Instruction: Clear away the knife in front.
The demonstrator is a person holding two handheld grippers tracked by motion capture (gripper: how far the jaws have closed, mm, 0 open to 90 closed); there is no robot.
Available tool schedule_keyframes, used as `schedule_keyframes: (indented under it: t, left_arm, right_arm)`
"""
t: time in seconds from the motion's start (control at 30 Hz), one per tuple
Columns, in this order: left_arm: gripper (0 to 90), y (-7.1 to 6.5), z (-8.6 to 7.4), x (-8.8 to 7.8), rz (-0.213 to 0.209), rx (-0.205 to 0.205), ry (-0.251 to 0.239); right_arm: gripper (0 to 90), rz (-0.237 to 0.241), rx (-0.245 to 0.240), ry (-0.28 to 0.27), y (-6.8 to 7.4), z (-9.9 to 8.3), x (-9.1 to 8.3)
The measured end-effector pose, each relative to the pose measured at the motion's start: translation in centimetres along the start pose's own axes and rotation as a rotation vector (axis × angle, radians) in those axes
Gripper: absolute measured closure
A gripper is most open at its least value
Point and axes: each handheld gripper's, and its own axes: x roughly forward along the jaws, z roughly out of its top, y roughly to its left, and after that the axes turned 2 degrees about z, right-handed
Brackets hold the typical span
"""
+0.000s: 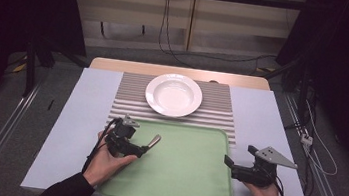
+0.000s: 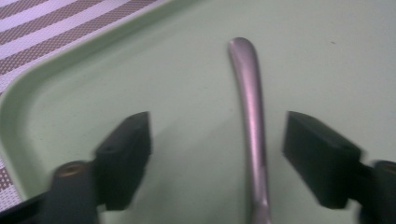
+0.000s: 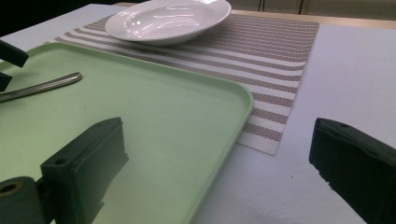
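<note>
A metal utensil handle [image 1: 154, 141] lies on the pale green tray [image 1: 177, 179] near its left side, tip toward the plate. My left gripper [image 1: 145, 149] is over the tray's left part, held in a hand. In the left gripper view the handle [image 2: 252, 116] runs between the two black jaws of the gripper [image 2: 217, 135], which stand apart without pressing it; it lies nearer the right one. My right gripper [image 1: 239, 155] hovers at the tray's right rim, open and holding nothing. In the right gripper view its jaws [image 3: 219, 154] straddle the tray edge [image 3: 233, 116], with the handle [image 3: 42, 86] far left.
A white deep plate [image 1: 173, 95] sits on a striped placemat [image 1: 132, 98] behind the tray, on a light table [image 1: 85, 107]. The plate [image 3: 168, 18] shows with nothing in it. Cables trail from both grippers toward the table's front edge.
</note>
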Motion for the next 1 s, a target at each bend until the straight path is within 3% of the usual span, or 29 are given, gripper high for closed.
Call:
schedule_keyframes:
  t: [0.07,0.17,0.2,0.3,0.37,0.47,0.63,0.7,0.8,0.9,1.0]
  left_arm:
    - [10.7,0.4,0.0,-0.1,-0.012,-0.024,-0.018]
    - [10.1,0.2,0.3,-0.6,-0.005,0.015,-0.049]
    - [9.7,0.1,0.3,-0.7,-0.022,0.024,-0.06]
    - [10.2,-0.2,0.3,-1.0,-0.099,0.071,-0.072]
    - [16.0,-0.9,0.4,-1.4,-0.117,0.13,-0.1]
    - [21.4,-1.9,0.4,-1.7,-0.124,0.186,-0.125]
    - [40.3,-2.9,0.1,-1.5,-0.139,0.214,-0.129]
    - [52.3,-3.1,0.1,-1.3,-0.16,0.225,-0.125]
    - [66.9,-3.1,0.1,-0.9,-0.167,0.206,-0.105]
    - [81.7,-3.4,0.1,-0.7,-0.18,0.214,-0.088]
    - [87.7,-3.6,0.0,-0.3,-0.188,0.225,-0.064]
  right_arm:
    - [3.6,0.005,0.0,0.0,0.0,0.0,0.1]
    - [3.6,0.006,-0.003,-0.001,0.0,0.0,0.1]
    - [3.6,0.005,-0.003,-0.002,0.0,0.0,0.0]
    - [3.6,0.007,-0.003,-0.002,0.0,0.0,0.0]
    - [3.6,0.008,-0.005,-0.001,0.0,0.0,0.0]
    - [3.7,0.007,-0.01,-0.003,0.1,0.1,0.0]
    - [3.6,0.003,-0.01,-0.004,0.2,0.1,-0.1]
    - [3.7,0.0,-0.011,-0.003,0.2,0.1,-0.1]
    - [3.7,-0.002,-0.009,-0.004,0.2,0.1,-0.1]
    - [3.7,-0.003,-0.007,-0.004,0.2,0.1,-0.1]
    - [3.7,-0.001,-0.011,-0.004,0.2,0.1,-0.1]
